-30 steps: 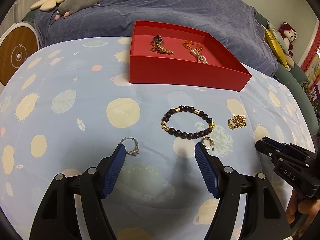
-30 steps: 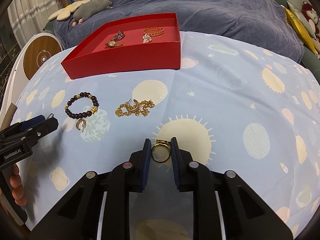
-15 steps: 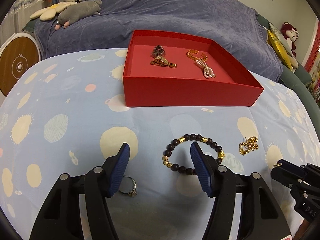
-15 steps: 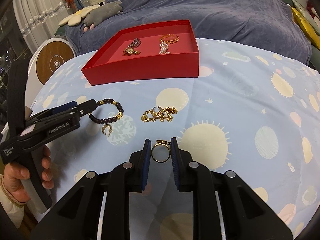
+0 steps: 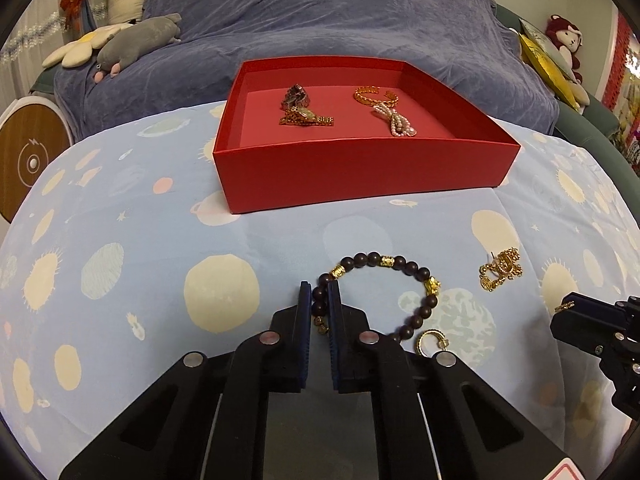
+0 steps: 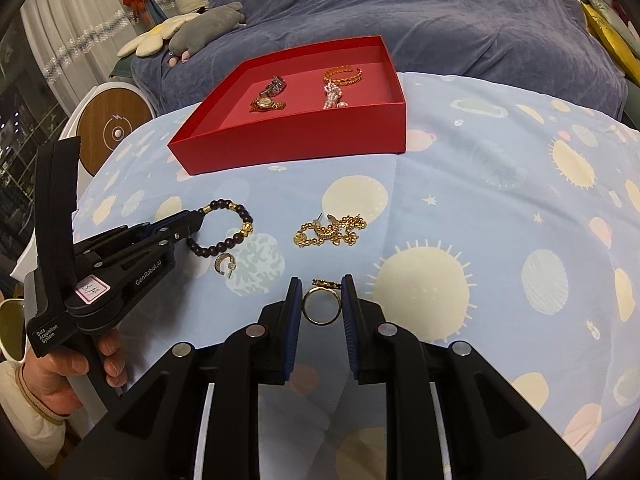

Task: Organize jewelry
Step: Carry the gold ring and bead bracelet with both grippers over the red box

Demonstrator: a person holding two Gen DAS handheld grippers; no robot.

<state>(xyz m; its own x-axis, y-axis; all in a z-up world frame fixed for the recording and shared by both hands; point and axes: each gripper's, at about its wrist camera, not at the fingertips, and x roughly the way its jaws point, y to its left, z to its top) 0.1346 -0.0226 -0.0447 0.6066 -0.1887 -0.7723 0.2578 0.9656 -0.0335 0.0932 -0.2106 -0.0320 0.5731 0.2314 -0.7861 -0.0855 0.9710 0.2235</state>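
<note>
Jewelry sorting beside red box
Box holds watch, gold bangle, pearl piece. Left gripper clamps the beaded bracelet on the cloth; right gripper pinches a gold ring.

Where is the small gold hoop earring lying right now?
The hoop earring lies on the planet-print cloth, just right of the left gripper and below the beaded bracelet; in the right wrist view it lies left of centre.

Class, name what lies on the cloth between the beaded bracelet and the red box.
Nothing: between the beaded bracelet and red box is only bare patterned tablecloth, in both wrist views.
</note>
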